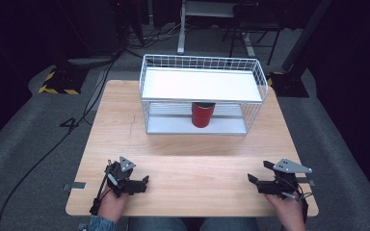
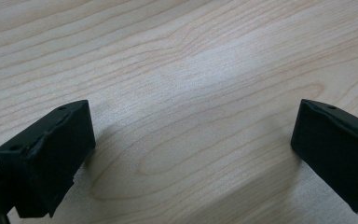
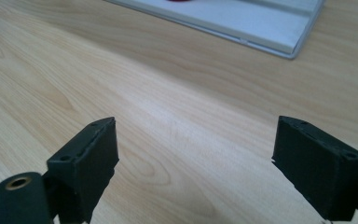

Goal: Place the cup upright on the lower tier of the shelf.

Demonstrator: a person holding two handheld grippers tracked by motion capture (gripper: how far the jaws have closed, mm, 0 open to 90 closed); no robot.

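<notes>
Red, round metal can (image 1: 203, 114) stands on the bottom shelf of the white wire rack (image 1: 201, 85), far from your hands. Your left gripper (image 1: 134, 182) and right gripper (image 1: 258, 174) rest low on the pale wooden table (image 1: 192, 154), both gaping apart with nothing between.

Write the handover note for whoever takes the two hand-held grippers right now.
Left hand-held gripper: low over the near left of the wooden table, jaws apart, nothing between them.
Right hand-held gripper: low over the near right of the table, jaws apart, nothing between them.
Red can: upright on the lower shelf of the white wire rack at the far side, under its white top shelf.
Done: the can sits in the rack, both grippers free.
Left: nothing in hand; neither gripper is near the can.
</notes>
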